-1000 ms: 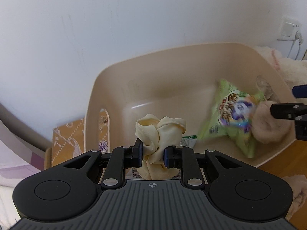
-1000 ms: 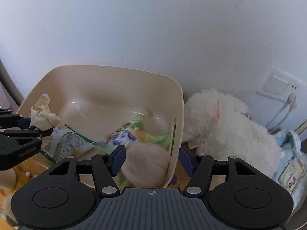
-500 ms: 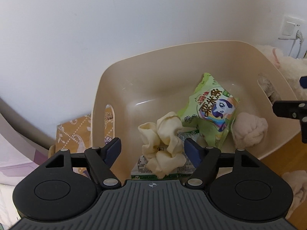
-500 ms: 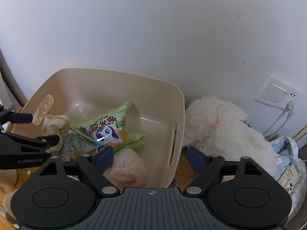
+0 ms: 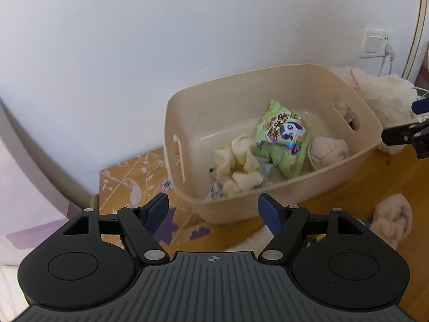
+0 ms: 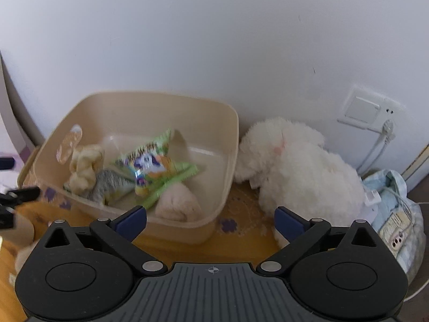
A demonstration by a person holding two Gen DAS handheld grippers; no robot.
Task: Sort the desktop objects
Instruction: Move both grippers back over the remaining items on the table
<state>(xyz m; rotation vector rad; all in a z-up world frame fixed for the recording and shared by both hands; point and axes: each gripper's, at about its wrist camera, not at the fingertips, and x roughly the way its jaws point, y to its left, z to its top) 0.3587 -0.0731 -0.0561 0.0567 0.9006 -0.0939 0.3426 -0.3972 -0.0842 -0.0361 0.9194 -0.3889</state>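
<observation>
A beige plastic bin (image 5: 270,204) (image 6: 187,228) stands against the white wall. Inside lie a knotted pale-yellow cloth (image 5: 238,163) (image 6: 85,166), a green snack bag (image 5: 284,136) (image 6: 152,166) and a beige rolled cloth (image 5: 328,150) (image 6: 178,204). A second wrapper (image 6: 107,185) lies under the yellow cloth. My left gripper (image 5: 213,212) hangs open in front of the bin's near wall, nothing between its fingers. My right gripper (image 6: 210,220) is over the bin's near right corner, its jaws opening wide and empty.
A white plush toy (image 6: 295,166) (image 5: 375,94) sits right of the bin. Beside it lies a light-blue bundle (image 6: 396,214) with a cable to a wall socket (image 6: 364,107). Another beige cloth (image 5: 391,220) lies on the wooden desktop, and a floral mat (image 5: 134,177) is under the bin.
The left gripper opened and let the yellow cloth fall into the bin, then drew back and up. The right gripper opened wider, drew back, and the snack bag settled in the bin.
</observation>
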